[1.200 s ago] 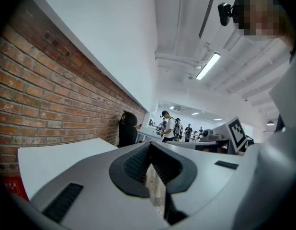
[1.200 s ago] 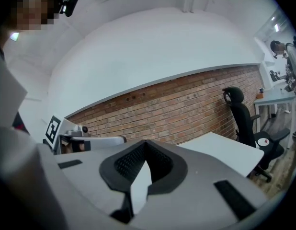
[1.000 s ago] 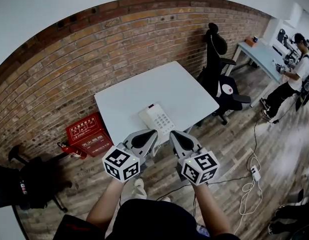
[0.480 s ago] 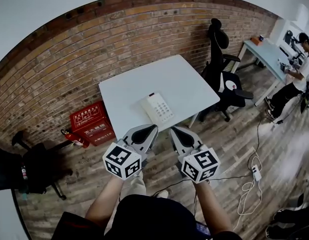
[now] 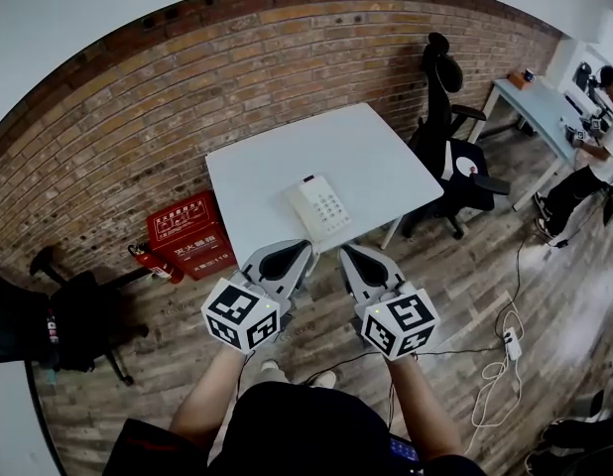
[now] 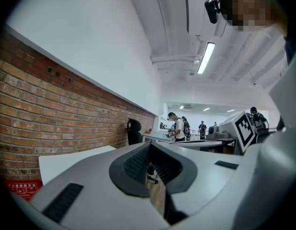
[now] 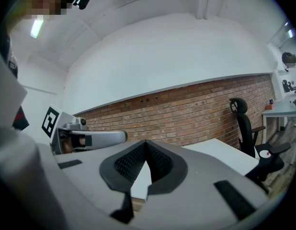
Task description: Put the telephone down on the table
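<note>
Head view steeply down on table [image 5: 306,152]; gripper views level, sharing brick wall [image 5: 138,97]

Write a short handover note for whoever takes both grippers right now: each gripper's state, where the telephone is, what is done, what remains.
Left gripper: shut, empty, held level close to the table's near edge.
Right gripper: shut, empty, beside the left one.
White push-button telephone: lies flat on the white square table, near its front edge; neither gripper touches it.
Done: the telephone is down on the table.
Left: nothing that I can see. Whether the handset sits properly is too small to tell.
</note>
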The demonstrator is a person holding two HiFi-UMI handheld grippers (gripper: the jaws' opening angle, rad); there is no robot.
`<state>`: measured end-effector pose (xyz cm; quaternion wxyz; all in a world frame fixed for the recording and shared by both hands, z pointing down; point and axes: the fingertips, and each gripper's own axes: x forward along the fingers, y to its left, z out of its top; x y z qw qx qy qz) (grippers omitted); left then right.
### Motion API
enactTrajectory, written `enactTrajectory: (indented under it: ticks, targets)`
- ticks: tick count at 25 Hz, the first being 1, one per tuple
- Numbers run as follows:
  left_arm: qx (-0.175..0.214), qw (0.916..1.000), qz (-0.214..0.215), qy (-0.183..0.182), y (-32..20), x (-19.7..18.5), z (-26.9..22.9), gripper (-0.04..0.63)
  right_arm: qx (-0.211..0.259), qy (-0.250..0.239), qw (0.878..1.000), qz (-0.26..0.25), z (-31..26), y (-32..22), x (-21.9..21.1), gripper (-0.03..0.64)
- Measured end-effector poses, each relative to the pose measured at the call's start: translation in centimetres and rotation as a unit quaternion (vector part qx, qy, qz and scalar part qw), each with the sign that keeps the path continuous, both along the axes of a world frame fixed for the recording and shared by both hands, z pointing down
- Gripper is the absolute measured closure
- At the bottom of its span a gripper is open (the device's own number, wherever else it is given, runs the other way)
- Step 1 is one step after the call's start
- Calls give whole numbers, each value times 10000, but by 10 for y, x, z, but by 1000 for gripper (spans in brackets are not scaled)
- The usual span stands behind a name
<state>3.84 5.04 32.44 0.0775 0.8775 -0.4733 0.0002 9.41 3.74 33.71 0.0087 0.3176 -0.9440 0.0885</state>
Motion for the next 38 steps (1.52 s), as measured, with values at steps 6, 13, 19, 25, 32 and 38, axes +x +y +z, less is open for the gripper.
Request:
enactTrajectory:
  ticks: [6, 13, 19, 25, 32, 38]
  targets:
    - [85, 9999, -67, 8, 2, -8, -3, 587, 53, 2, 10000, 73, -4, 1, -5, 606]
    - [81, 9999, -62, -104, 8, -29, -2, 587, 57, 107, 9995, 284, -2, 7, -20, 606]
    - [22, 9999, 27, -137, 16, -47, 1, 588, 22, 39, 9992, 399, -5, 14, -36, 606]
    - [23, 9998, 149, -139, 22, -57, 0, 588, -12, 36, 9989, 477, -6, 21, -49, 606]
    - [26, 9997, 250, -64, 25, -63, 1, 587, 24, 162, 9983, 561, -6, 25, -57, 606]
    - [48, 9996, 292, -49, 27, -68, -2, 587, 73, 214, 9980, 596, -8, 29, -62, 606]
